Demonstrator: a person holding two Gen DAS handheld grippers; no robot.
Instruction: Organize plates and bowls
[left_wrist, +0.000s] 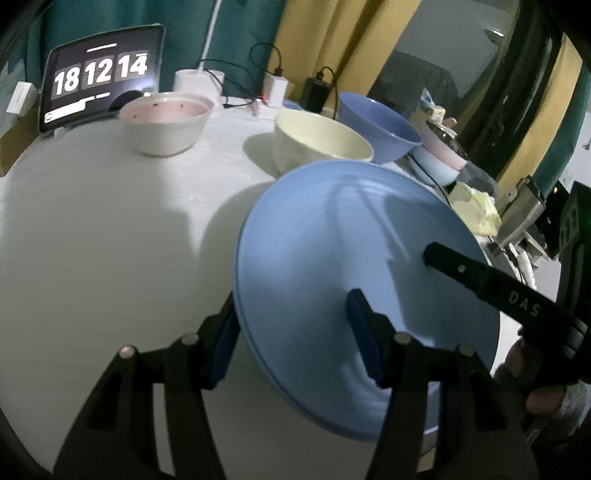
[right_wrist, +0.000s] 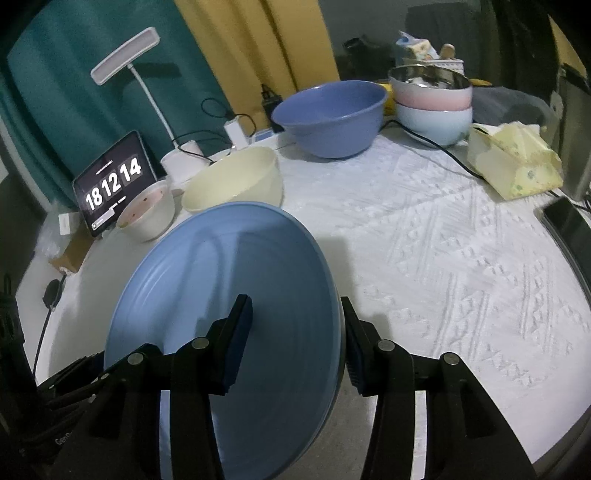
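Readable text first: tablet (left_wrist: 101, 86) at the back of the table shows a flip clock, "18 12 14", legible in both views. In the left wrist view the right gripper's finger carries the letters "DAS" in grey. In the right wrist view a dark bit at bottom left has writing starting "Gen", rest unreadable. Tissue box (right_wrist: 513, 162) has a small printed pattern, too small to read.

Task item: light blue plate (left_wrist: 354, 280), held up off the white patterned tablecloth (right_wrist: 461, 258) and tilted, by both grippers at once.

Left gripper (left_wrist: 295, 332): jaws abt half open, closed on the plate's left rim, one blue pad under/outside the rim, the other on the plate's upper face. Rim runs right between the fingers.

Right gripper (right_wrist: 295, 332): same deal on the opposite rim, one pad on the inner face, one on the outer edge, gripping it. Its finger also shows in the left view, lying across the plate's right side.

Other dishes, all on the table beyond the plate: cream bowl (right_wrist: 232, 181) just behind it, dark blue bowl (right_wrist: 332, 118) further back, white bowl w/ pink inside (left_wrist: 166, 122) near the tablet, and a stack of a pink bowl (right_wrist: 432, 92) on a pale blue bowl (right_wrist: 436, 122) at the far right edge. White desk lamp (right_wrist: 125, 55) stands behind the tablet, w/ chargers and cables next to it. Black phone (right_wrist: 569, 225) at the right edge of the table.
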